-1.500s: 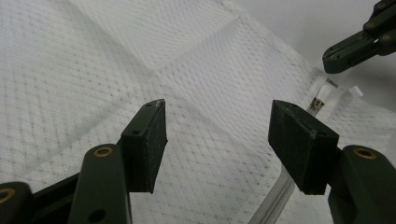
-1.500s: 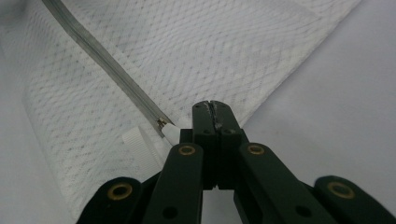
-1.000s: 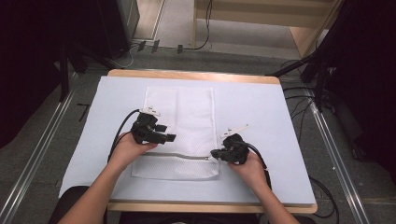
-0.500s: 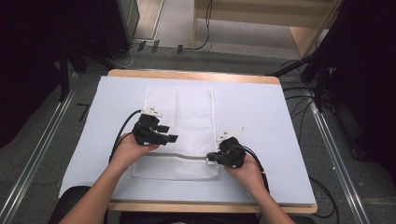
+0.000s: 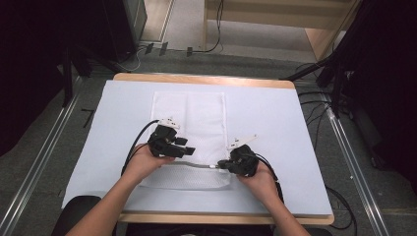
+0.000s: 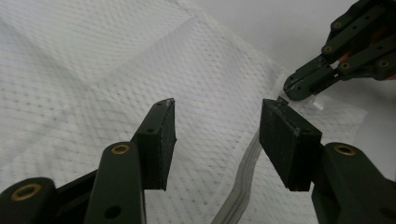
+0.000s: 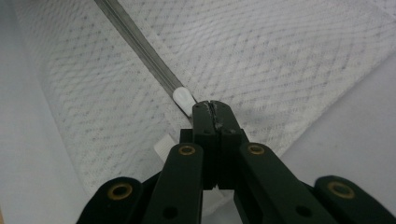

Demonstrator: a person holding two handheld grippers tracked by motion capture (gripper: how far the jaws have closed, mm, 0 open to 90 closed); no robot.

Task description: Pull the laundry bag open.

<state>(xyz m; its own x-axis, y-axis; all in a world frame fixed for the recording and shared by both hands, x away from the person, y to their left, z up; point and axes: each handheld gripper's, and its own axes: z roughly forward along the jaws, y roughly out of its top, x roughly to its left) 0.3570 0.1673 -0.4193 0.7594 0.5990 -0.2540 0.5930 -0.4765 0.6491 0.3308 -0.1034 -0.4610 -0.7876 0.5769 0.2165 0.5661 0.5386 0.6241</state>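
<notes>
Zipper step in hand, by my reading: right tongs (image 7: 211, 108) clamped on white pull (image 7: 183, 99) at right end of zip (image 5: 194, 165), across near part of mesh bag (image 5: 189, 115) flat on surface (image 5: 275, 113). Left tongs (image 6: 217, 135) wide apart over bag (gripping nothing). Next move likely: left pins fabric beside zip, right draws pull along track.

Your high view looks forward and down on the tabletop (image 5: 275, 113). Your 2 gripper views ride close, along their tongs, sharing the white mesh bag (image 5: 189, 118) (image 6: 93, 70) (image 7: 280, 51).
</notes>
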